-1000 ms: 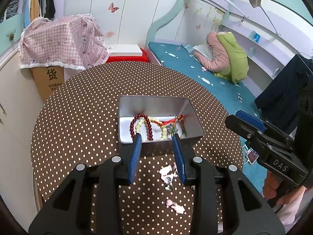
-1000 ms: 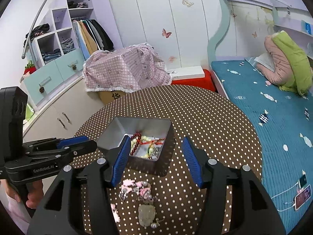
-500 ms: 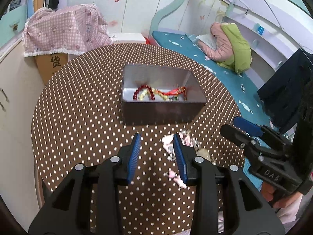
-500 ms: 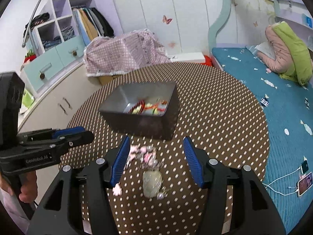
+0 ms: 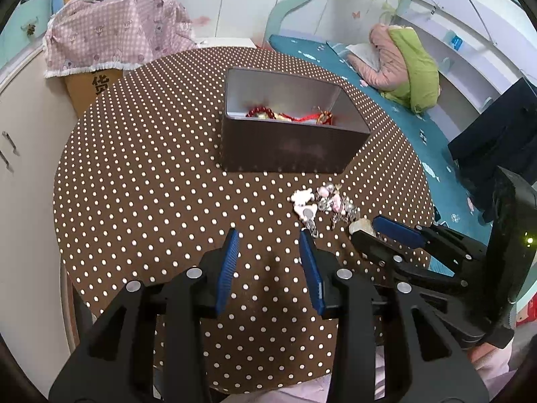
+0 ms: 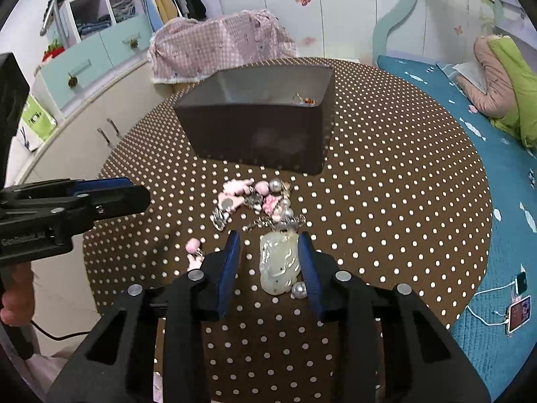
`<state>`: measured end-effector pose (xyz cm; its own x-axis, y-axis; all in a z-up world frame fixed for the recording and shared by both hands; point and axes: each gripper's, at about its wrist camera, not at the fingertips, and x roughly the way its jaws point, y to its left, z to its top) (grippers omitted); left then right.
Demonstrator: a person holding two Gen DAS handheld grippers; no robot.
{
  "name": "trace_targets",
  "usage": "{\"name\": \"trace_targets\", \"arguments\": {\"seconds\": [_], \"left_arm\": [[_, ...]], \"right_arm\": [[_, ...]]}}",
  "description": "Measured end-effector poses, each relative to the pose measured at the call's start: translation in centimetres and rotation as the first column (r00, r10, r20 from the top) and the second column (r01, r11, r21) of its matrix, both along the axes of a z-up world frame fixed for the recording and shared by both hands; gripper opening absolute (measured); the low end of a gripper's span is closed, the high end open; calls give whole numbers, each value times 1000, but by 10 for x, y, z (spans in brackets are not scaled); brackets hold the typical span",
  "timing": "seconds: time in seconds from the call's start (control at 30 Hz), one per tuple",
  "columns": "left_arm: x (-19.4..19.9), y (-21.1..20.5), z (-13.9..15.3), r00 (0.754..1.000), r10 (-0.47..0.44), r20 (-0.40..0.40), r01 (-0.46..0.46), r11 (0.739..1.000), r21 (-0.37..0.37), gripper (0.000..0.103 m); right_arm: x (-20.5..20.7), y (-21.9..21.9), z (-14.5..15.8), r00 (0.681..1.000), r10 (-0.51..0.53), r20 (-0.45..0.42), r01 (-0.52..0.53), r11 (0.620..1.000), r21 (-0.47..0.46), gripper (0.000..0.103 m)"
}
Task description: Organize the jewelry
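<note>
Straddling a pale jade pendant near the table's front edge, the right gripper has just been closing; its right pad sits against the stone, the left pad still clear. Pink charms and pearls lie tangled just beyond, between the pendant and the dark metal box at the table's middle, where red beads show inside. The left gripper hangs partly open over bare polka-dot cloth, holding nothing. A cardboard carton behind the table bears the character "货".
</note>
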<state>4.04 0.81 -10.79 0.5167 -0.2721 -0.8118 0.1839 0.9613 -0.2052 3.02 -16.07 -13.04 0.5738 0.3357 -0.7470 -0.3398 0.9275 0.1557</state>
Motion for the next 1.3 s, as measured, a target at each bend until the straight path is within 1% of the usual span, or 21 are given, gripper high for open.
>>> {"name": "trace_targets", "arguments": {"seconds": [0.03, 0.1, 0.13, 0.17, 0.23, 0.5, 0.7, 0.8, 0.83, 0.87, 0.9, 0.93, 1.0, 1.07, 1.13, 1.2, 1.3], "left_arm": [[0, -1, -1, 1000, -3, -5, 3, 1000, -1, 39], [0, -4, -3, 1000, -11, -13, 11, 1000, -4, 43], [0, -5, -3, 1000, -17, -16, 17, 1000, -5, 45], [-1, -7, -4, 1000, -25, -18, 25, 1000, -6, 45], [-2, -11, -4, 999, -38, -18, 38, 999, -5, 45], [-6, -28, -10, 995, -92, -44, 92, 996, 6, 45], [-7, -45, -16, 988, -136, -73, 137, 991, 9, 45], [-5, -51, -19, 986, -141, -87, 143, 990, 15, 45], [-4, -53, -20, 986, -139, -94, 142, 990, 26, 45], [-3, -56, -22, 986, -136, -98, 140, 990, 34, 45], [-1, -58, -23, 985, -137, -105, 141, 989, 39, 45], [0, -61, -25, 984, -138, -113, 144, 989, 43, 45], [4, -65, -28, 982, -134, -130, 143, 988, 55, 45], [7, -73, -34, 981, -126, -148, 139, 987, 81, 45], [8, -81, -35, 982, -123, -141, 139, 984, 110, 45], [10, -90, -36, 983, -118, -140, 138, 981, 138, 45], [11, -100, -37, 983, -115, -142, 139, 974, 178, 45]], "right_arm": [[0, 1, -2, 1000, -4, 0, 4, 1000, -19, 34], [0, 2, -5, 1000, -9, -3, 9, 999, -37, 33], [1, 2, -6, 1000, -13, -7, 12, 999, -42, 30], [1, 1, -9, 1000, -12, -16, 11, 999, -43, 29], [0, 2, -9, 1000, -10, -8, 10, 999, -46, 28], [1, -5, -7, 1000, -16, -12, 16, 1000, -5, 28], [-1, -12, 4, 1000, -15, 9, 15, 999, 32, 28], [-1, -17, 10, 1000, -25, 18, 24, 998, 53, 28], [0, -19, 12, 999, -29, 21, 28, 998, 58, 27], [0, -22, 13, 999, -34, 25, 32, 997, 67, 23], [0, -24, 15, 999, -38, 30, 36, 997, 72, 14], [1, -27, 17, 999, -43, 31, 40, 996, 84, 9], [2, -33, 20, 998, -44, 42, 39, 993, 110, 9], [3, -34, 22, 997, -52, 54, 46, 993, 109, 9], [4, -36, 21, 998, -44, 51, 38, 992, 124, 9], [5, -36, 19, 998, -44, 47, 39, 992, 116, 9], [6, -43, 14, 998, -56, 33, 52, 991, 123, 12]]}}
